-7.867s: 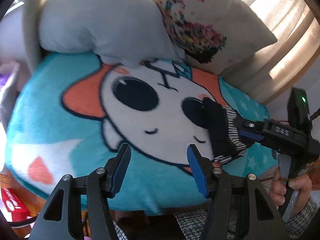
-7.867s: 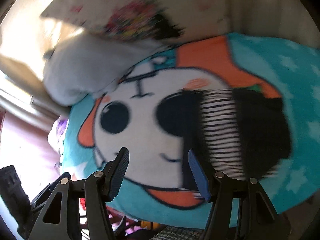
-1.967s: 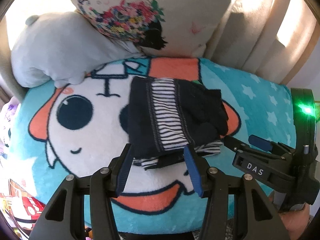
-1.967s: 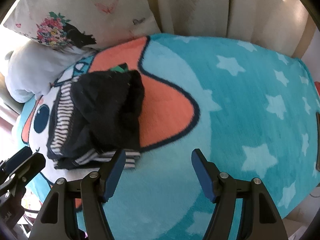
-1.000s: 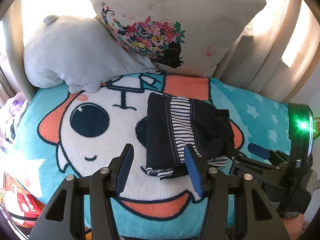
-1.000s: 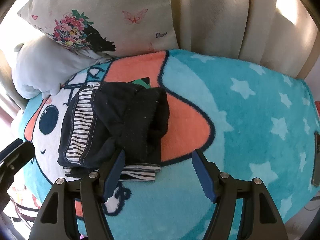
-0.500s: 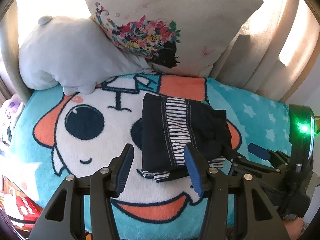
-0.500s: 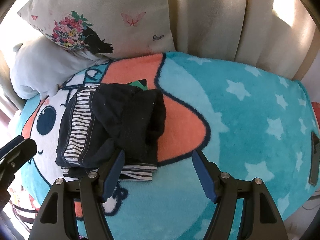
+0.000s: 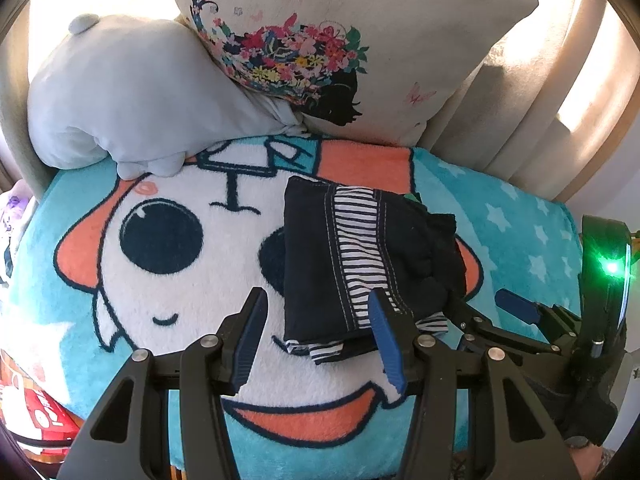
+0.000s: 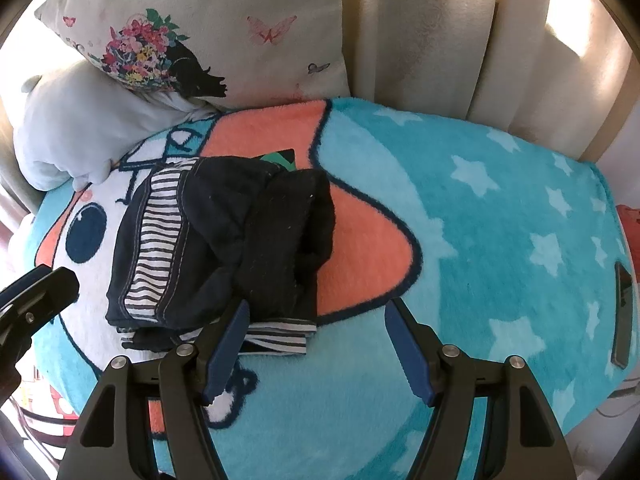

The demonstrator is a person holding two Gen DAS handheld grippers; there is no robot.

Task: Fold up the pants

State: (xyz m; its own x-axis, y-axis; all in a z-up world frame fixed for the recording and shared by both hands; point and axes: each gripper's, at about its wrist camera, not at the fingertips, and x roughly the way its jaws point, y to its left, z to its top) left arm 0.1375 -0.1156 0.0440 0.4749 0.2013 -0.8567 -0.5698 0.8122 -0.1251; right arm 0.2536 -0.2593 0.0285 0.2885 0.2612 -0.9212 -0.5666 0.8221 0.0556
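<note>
The pants [image 9: 360, 264] lie as a small folded bundle, dark with a black-and-white striped band, on a teal cartoon-face blanket [image 9: 132, 344]. My left gripper [image 9: 316, 304] hovers open just in front of the bundle's near edge, its blue pads apart and pressing on nothing. In the right wrist view the pants [image 10: 224, 240] sit left of centre. My right gripper [image 10: 316, 312] is open there, its left finger overlapping the bundle's near right corner without gripping it. The right gripper [image 9: 480, 304] also shows at the right of the left wrist view, held by a hand.
A floral cushion [image 9: 340, 40] and a grey plush pillow [image 9: 120, 96] lean at the back. Beige upholstery [image 10: 440, 40] rises behind them. A dark flat object [image 10: 622, 312] lies at the blanket's right edge, and a red box [image 9: 36, 420] sits below its left edge.
The pants, carried in the right gripper about eight seconds ago, now lie folded on the blanket. Both grippers drew back slightly two seconds ago; over the last second hardly anything moved.
</note>
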